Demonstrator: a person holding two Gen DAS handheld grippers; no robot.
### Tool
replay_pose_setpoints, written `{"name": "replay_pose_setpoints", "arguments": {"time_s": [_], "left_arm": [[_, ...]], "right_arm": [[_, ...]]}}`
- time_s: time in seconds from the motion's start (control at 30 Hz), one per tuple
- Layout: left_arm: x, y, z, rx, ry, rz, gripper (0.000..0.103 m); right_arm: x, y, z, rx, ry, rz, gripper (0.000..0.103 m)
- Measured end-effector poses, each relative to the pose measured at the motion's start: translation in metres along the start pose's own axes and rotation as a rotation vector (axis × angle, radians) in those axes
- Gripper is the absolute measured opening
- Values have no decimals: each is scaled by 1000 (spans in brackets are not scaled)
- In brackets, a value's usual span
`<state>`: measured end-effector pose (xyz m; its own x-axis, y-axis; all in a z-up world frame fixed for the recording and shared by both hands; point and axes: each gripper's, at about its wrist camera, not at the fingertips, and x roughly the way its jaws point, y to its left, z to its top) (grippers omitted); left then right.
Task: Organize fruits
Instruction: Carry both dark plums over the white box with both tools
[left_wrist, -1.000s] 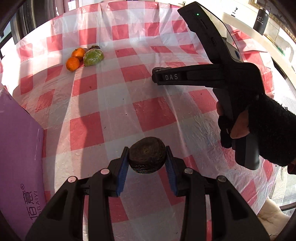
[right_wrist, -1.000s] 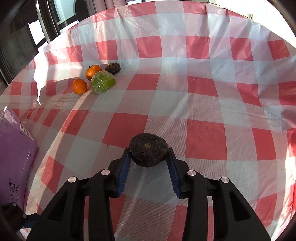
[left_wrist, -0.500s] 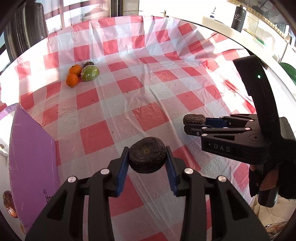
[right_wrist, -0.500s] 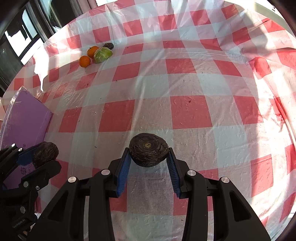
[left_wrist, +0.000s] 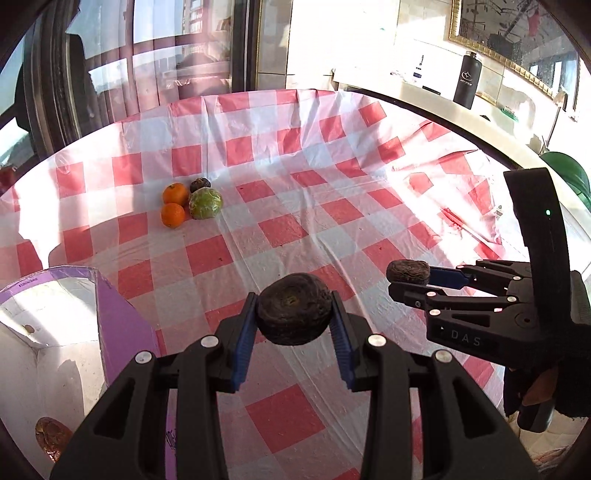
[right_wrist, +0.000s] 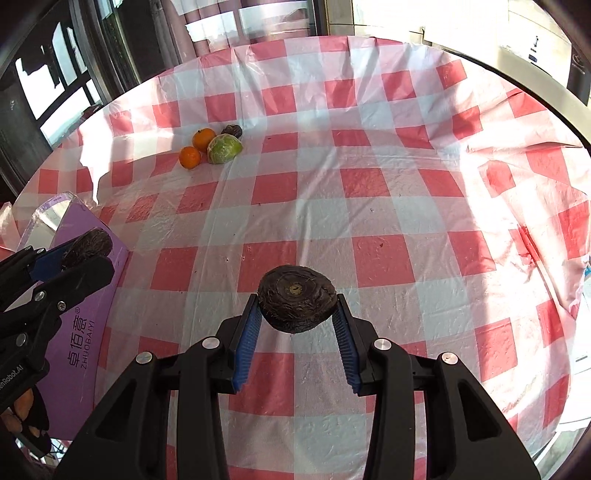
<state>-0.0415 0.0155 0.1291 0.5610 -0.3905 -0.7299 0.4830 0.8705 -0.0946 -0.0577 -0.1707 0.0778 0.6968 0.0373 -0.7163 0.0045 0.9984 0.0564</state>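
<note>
The counter fills most of what I see, round and covered in a thin, crinkled plastic cloth of red and white checks that shines where the sun hits it. At my left sits the purple box, a smooth cardboard carton with printed lettering; from the left view its top is open and its inside is pale, with one brownish fruit lying in the bottom.

I judge that I am mid-carry: both fruits are off the cloth and the box looks like the place they belong. The next move calls for swinging each load over that open top and lowering it inside before I let go, one tool at a time so they do not knock together.

Far across the counter lies the cluster of fruit not yet sorted: two glossy oranges, a green fruit in shiny wrap and a small dark one, all touching.

My left tool pinches a dark fruit, flattened and round like a puck, with a rough, hairy skin and a pale navel facing me. My right tool pinches its twin fruit, same wrinkled brown-black hide. The blue ribbed pads press on both flanks of each.
</note>
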Motion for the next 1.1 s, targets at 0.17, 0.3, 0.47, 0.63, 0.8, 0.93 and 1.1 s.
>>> {"name": "replay_pose_setpoints", "arguments": {"time_s": [0.17,0.3,0.47,0.63,0.8,0.93,1.1], "left_arm": [[-19,16,-1,-5,-42,11,38],[-39,31,-2,-10,-85,24,38],[-65,55,-4,-39,-131,47,38],[-82,81,-16,-72,-131,105,38],[-97,110,-33,-98,-113,187,38],[-105,135,-51,-122,-69,247,38],[-109,159,-76,-143,31,307,38]], "right_arm": [[-13,21,5,-16,-35,7,39],[-19,44,6,-45,-54,27,39],[-27,82,10,-102,-84,65,39],[-36,119,12,-156,-113,113,39],[-37,156,11,-215,-122,172,39],[-35,188,11,-277,-124,215,39],[-30,225,9,-362,-117,269,39]]}}
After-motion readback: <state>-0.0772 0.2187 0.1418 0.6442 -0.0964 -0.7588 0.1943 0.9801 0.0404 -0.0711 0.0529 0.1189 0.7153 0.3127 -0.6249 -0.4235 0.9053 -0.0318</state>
